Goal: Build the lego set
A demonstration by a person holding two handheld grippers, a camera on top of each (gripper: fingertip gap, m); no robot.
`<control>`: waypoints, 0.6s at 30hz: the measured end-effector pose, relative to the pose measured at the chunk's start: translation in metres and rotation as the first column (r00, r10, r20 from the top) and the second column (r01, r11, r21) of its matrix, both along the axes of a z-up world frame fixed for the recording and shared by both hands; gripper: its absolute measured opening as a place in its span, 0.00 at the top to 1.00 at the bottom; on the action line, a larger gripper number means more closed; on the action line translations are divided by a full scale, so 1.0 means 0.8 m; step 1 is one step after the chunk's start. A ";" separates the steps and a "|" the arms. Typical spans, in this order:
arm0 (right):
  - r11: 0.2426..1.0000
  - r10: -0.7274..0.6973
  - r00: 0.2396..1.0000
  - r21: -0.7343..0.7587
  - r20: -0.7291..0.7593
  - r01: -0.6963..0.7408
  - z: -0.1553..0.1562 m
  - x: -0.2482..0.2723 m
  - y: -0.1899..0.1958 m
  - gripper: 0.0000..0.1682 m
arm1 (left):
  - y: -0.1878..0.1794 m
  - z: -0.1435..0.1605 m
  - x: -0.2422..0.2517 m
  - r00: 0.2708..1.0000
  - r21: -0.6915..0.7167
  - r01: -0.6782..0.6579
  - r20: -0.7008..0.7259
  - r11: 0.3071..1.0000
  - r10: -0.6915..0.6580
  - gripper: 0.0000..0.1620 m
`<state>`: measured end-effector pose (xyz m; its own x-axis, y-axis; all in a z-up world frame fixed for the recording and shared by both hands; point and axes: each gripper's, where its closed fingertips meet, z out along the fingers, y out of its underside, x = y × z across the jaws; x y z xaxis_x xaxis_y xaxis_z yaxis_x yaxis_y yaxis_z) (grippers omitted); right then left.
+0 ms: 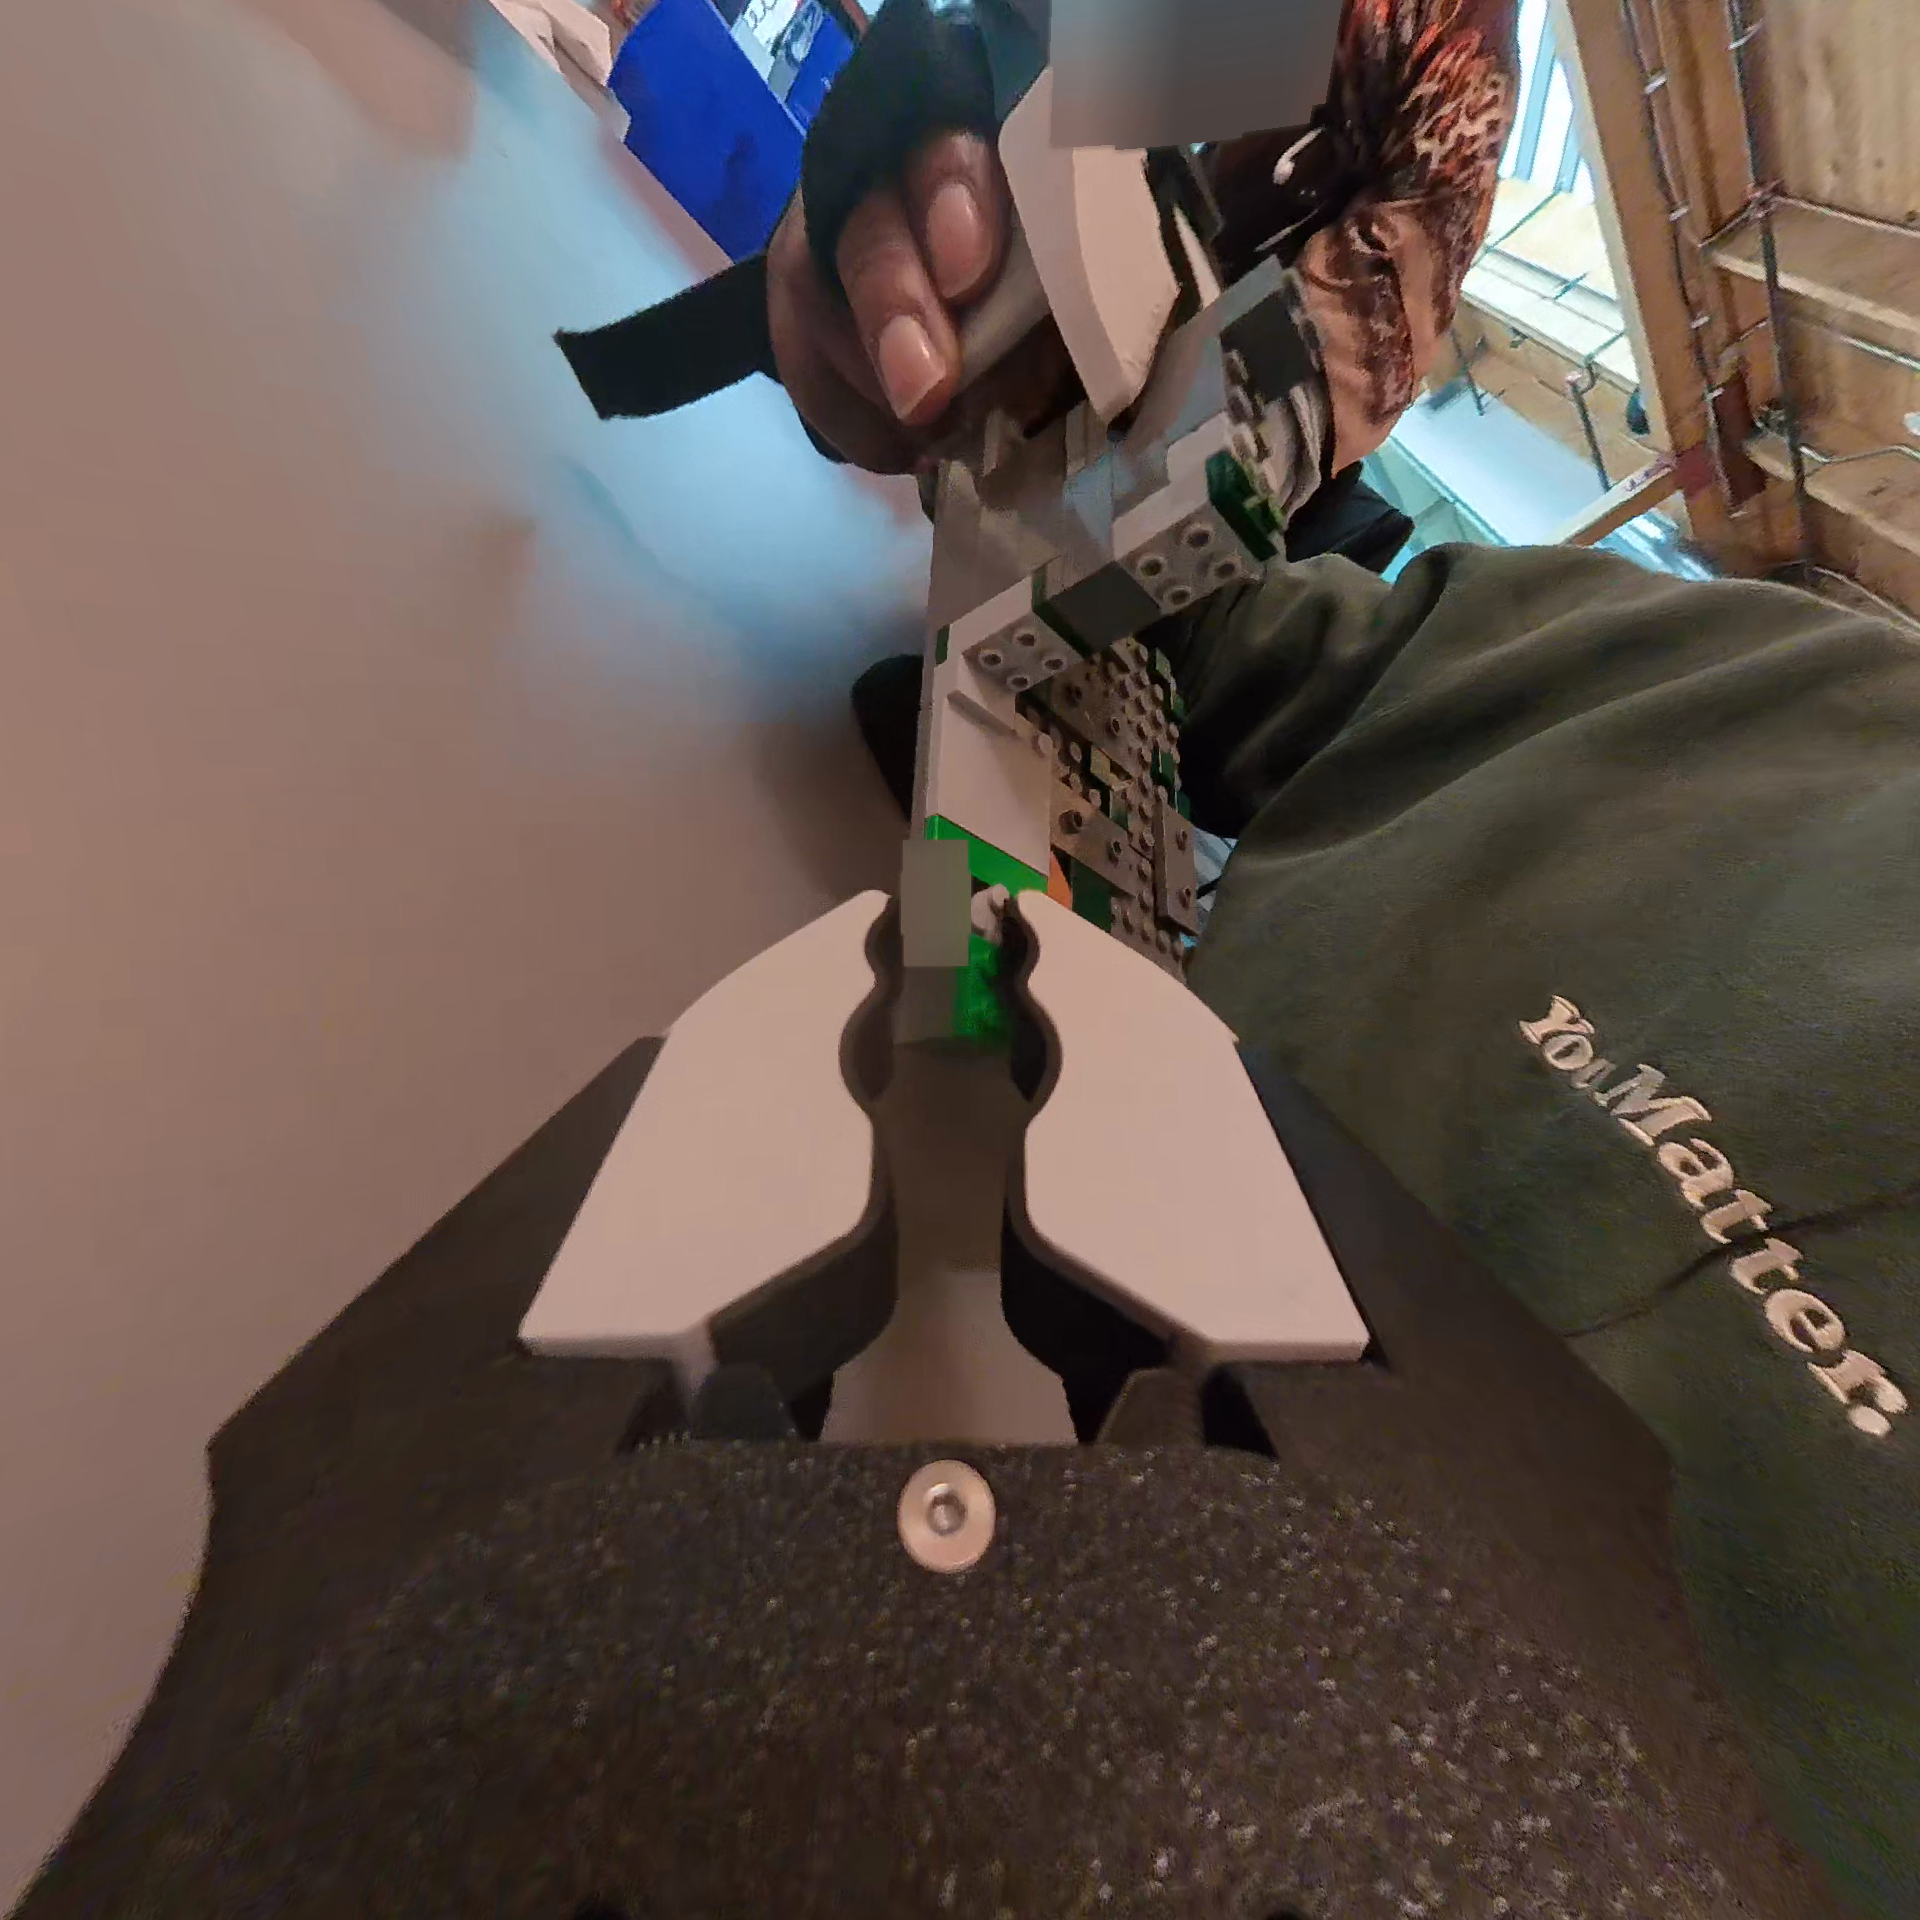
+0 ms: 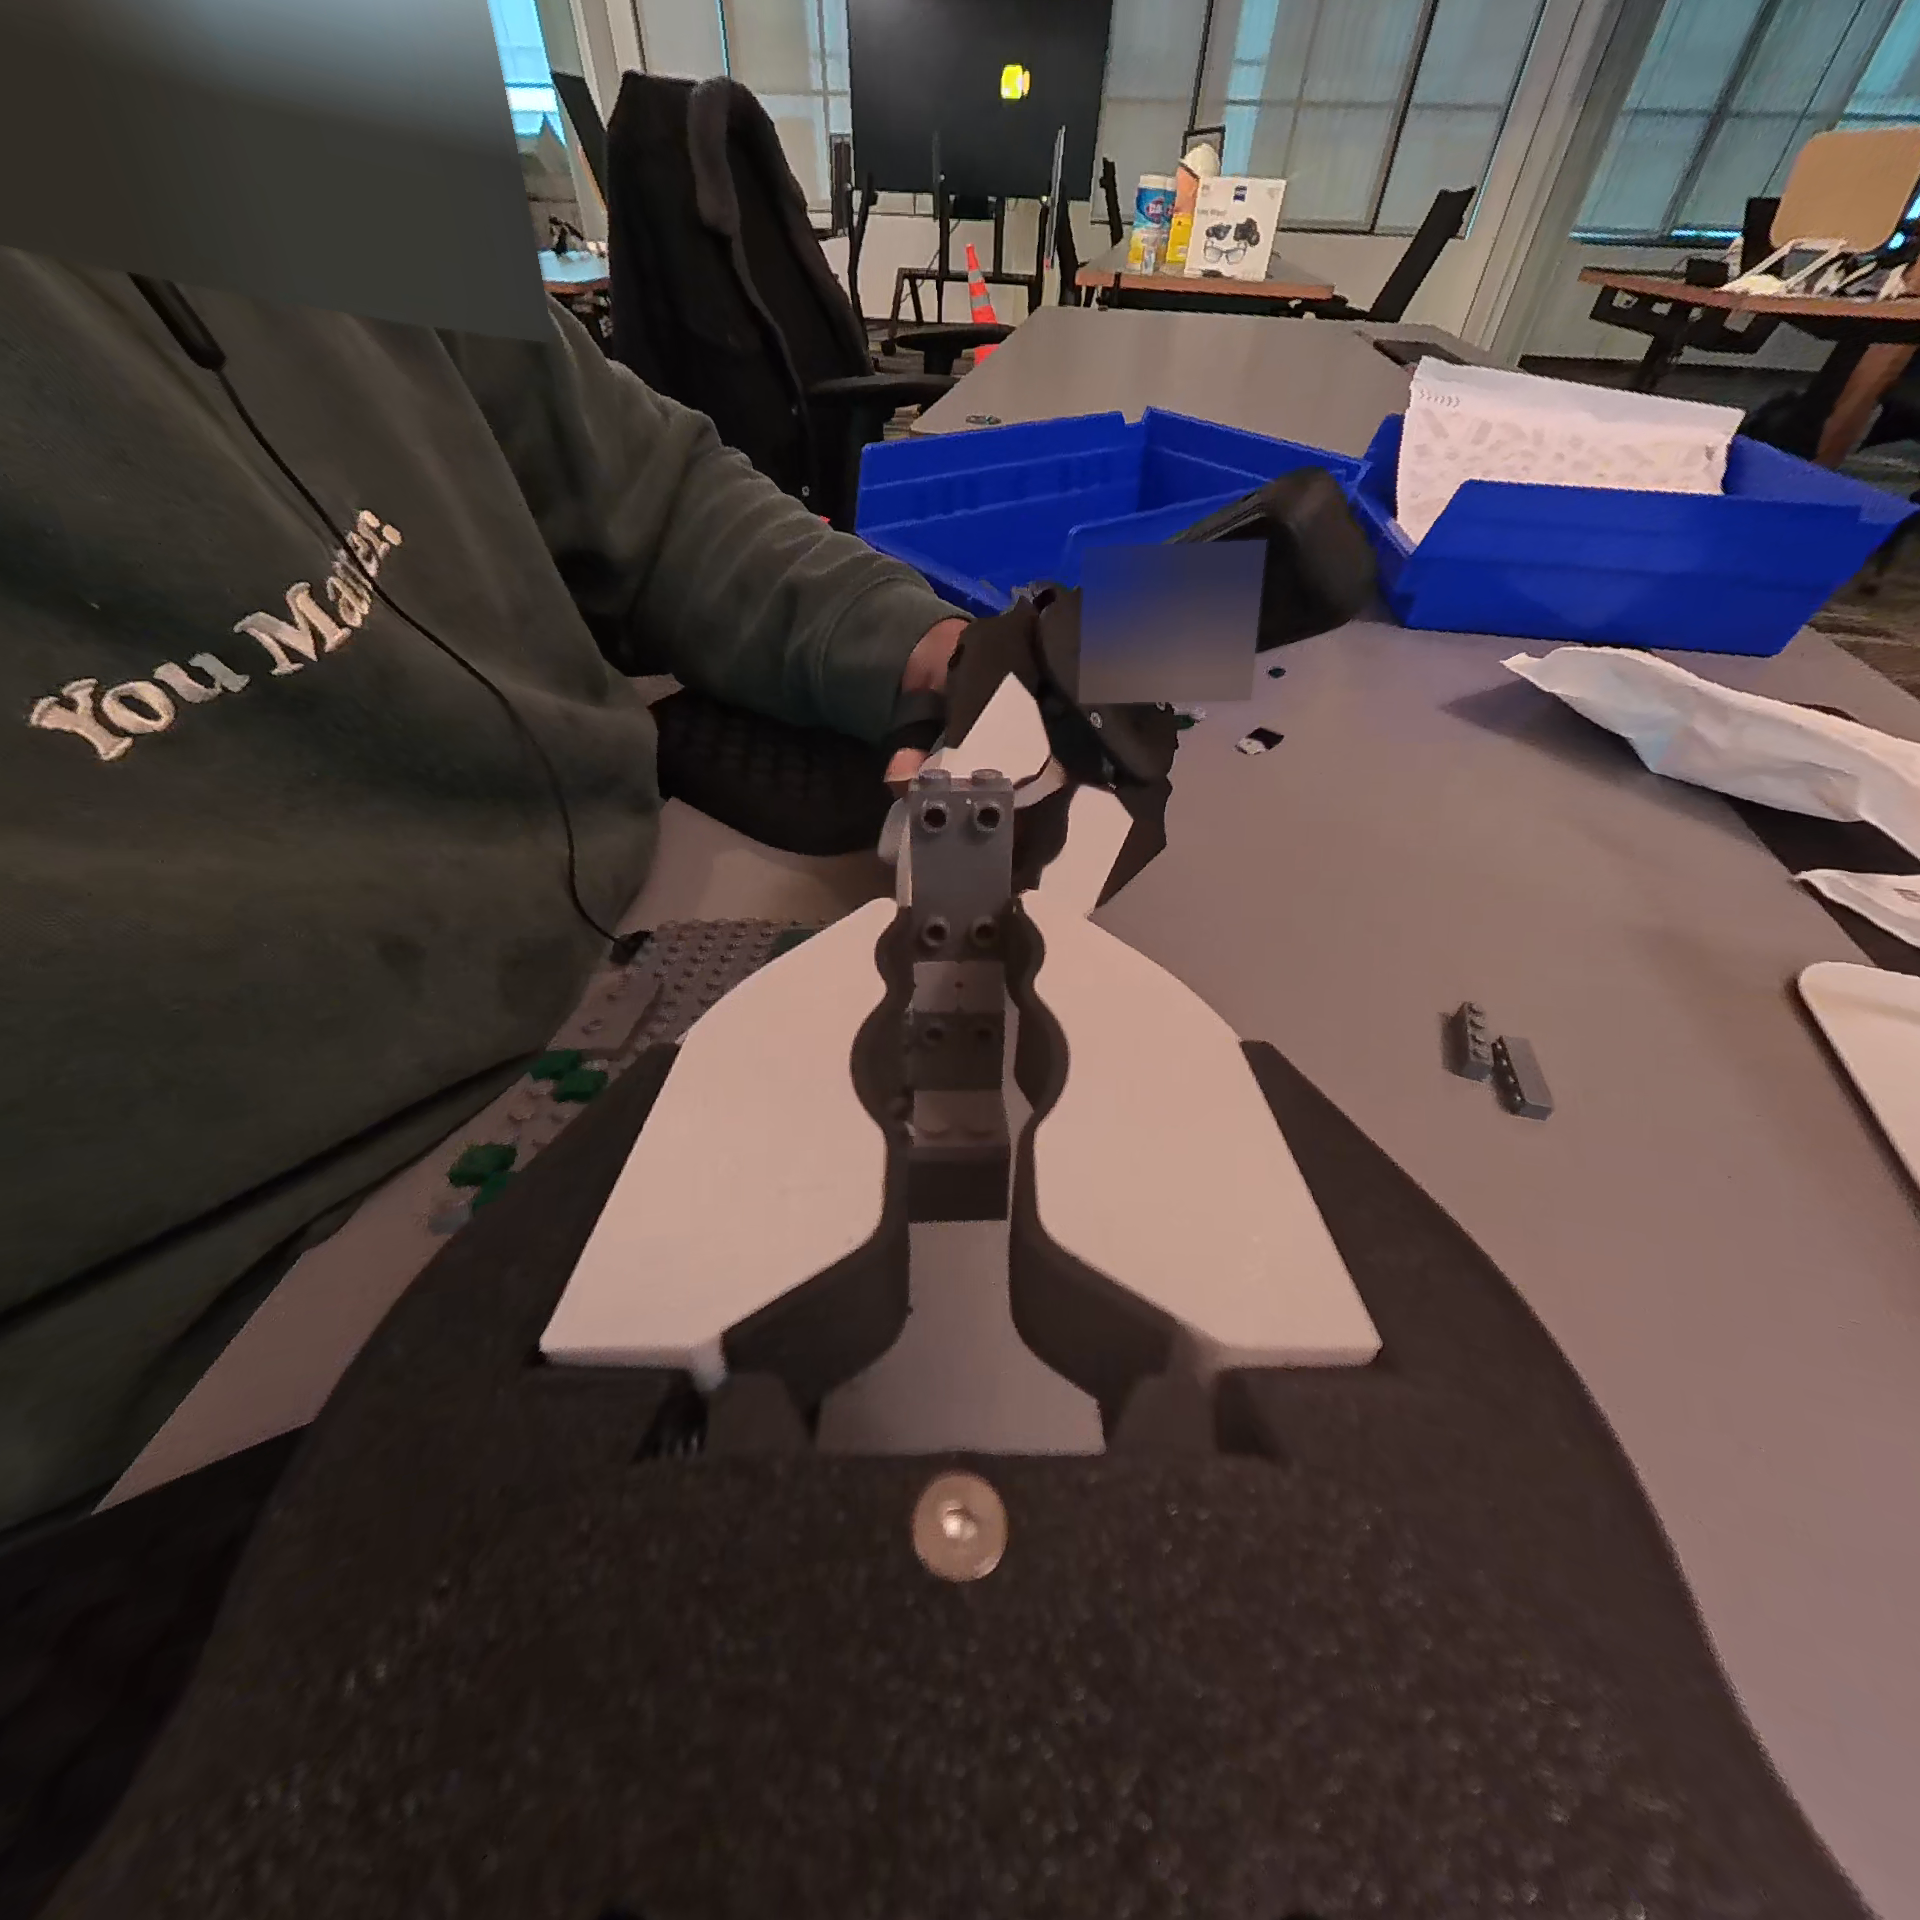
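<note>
The lego build [image 1: 987,758] is a grey studded baseplate with white, green and grey bricks, held up on edge between both grippers. My left gripper [image 1: 951,914] is shut on its near end, on a grey and green part [image 1: 935,935]. The right gripper [image 1: 1091,260], held by a hand, grips the far grey wall. In the right wrist view my right gripper [image 2: 954,920] is shut on a grey brick column [image 2: 961,852] of the build. The baseplate [image 2: 675,956] with green pieces runs off to the left. The left gripper's fingers [image 2: 1003,727] show just beyond.
The person's green sweatshirt [image 2: 260,727] is close on the left. On the grey table [image 2: 1351,935] lie two loose grey bricks [image 2: 1501,1060], small pieces [image 2: 1257,740], a white bag [image 2: 1714,727] and a white tray edge [image 2: 1870,1039]. Blue bins [image 2: 1143,488] stand behind.
</note>
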<state>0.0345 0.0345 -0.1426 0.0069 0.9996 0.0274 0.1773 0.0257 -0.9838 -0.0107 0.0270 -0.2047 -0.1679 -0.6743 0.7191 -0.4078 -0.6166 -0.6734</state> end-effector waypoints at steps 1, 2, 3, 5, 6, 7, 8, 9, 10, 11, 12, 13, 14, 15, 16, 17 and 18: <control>1.000 -0.005 1.000 -0.001 -0.005 0.005 0.001 0.001 0.000 0.90 | 0.000 0.003 -0.001 1.000 -0.006 0.002 0.006 1.000 -0.002 0.89; 1.000 -0.008 1.000 -0.002 -0.010 0.008 0.002 0.001 0.001 0.90 | 0.000 0.004 -0.001 1.000 -0.009 0.006 0.008 1.000 -0.006 0.89; 1.000 -0.007 1.000 -0.002 -0.013 0.007 0.003 0.000 0.000 0.90 | -0.001 0.003 -0.001 1.000 -0.008 0.014 0.006 1.000 -0.014 0.89; 1.000 0.000 1.000 0.003 -0.008 0.000 0.004 -0.002 -0.002 0.90 | -0.003 0.002 -0.002 1.000 -0.020 0.021 0.005 1.000 -0.021 0.89; 1.000 0.000 1.000 0.006 -0.004 0.000 0.004 -0.002 -0.002 0.90 | -0.003 0.003 -0.002 1.000 -0.038 0.022 0.011 0.999 -0.021 0.89; 1.000 -0.003 1.000 0.006 -0.003 0.003 0.006 -0.003 -0.001 0.90 | -0.002 0.005 -0.003 1.000 -0.062 0.023 0.022 0.998 -0.021 0.89; 1.000 -0.005 1.000 0.005 -0.004 0.005 0.007 -0.003 -0.001 0.90 | -0.001 0.006 -0.003 0.999 -0.081 0.021 0.028 0.996 -0.019 0.89; 1.000 -0.007 1.000 0.005 -0.002 0.007 0.007 -0.004 0.000 0.90 | -0.001 0.006 -0.003 0.999 -0.089 0.019 0.028 0.996 -0.016 0.89; 1.000 -0.008 1.000 0.008 0.003 0.008 0.007 -0.005 0.000 0.90 | 0.000 0.005 -0.003 1.000 -0.088 0.017 0.024 0.996 -0.015 0.89; 1.000 -0.006 1.000 0.011 0.007 0.006 0.007 -0.006 0.000 0.90 | -0.001 0.004 -0.003 1.000 -0.090 0.018 0.021 0.996 -0.016 0.89; 1.000 -0.004 1.000 0.014 0.006 0.004 0.008 -0.007 0.000 0.90 | -0.002 0.005 -0.004 0.999 -0.101 0.023 0.027 0.995 -0.020 0.89; 1.000 -0.002 1.000 0.013 0.002 0.002 0.010 -0.007 0.000 0.90 | -0.002 0.006 -0.004 0.999 -0.115 0.027 0.035 0.993 -0.023 0.89; 1.000 0.000 1.000 0.010 -0.003 0.000 0.011 -0.008 0.000 0.90 | -0.002 0.008 -0.004 0.999 -0.125 0.026 0.040 0.992 -0.021 0.89; 1.000 0.000 1.000 0.009 -0.006 0.000 0.012 -0.008 0.000 0.90 | -0.001 0.008 -0.004 0.999 -0.130 0.024 0.042 0.991 -0.018 0.89; 1.000 0.001 1.000 0.009 -0.006 -0.001 0.013 -0.008 0.001 0.90 | 0.000 0.007 -0.004 0.999 -0.130 0.020 0.040 0.991 -0.014 0.89; 1.000 0.002 1.000 0.009 -0.006 -0.002 0.013 -0.009 0.001 0.90 | 0.001 0.007 -0.004 0.999 -0.132 0.016 0.040 0.991 -0.011 0.89; 1.000 0.005 1.000 0.007 -0.008 -0.005 0.013 -0.009 0.000 0.90 | 0.001 0.007 -0.004 0.999 -0.140 0.017 0.042 0.990 -0.011 0.89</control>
<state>0.0271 0.0346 -0.1323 0.0020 0.9994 0.0339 0.1692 0.0330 -0.9850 -0.0139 0.0277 -0.1990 -0.2074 -0.5645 0.7990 -0.3908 -0.7009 -0.5967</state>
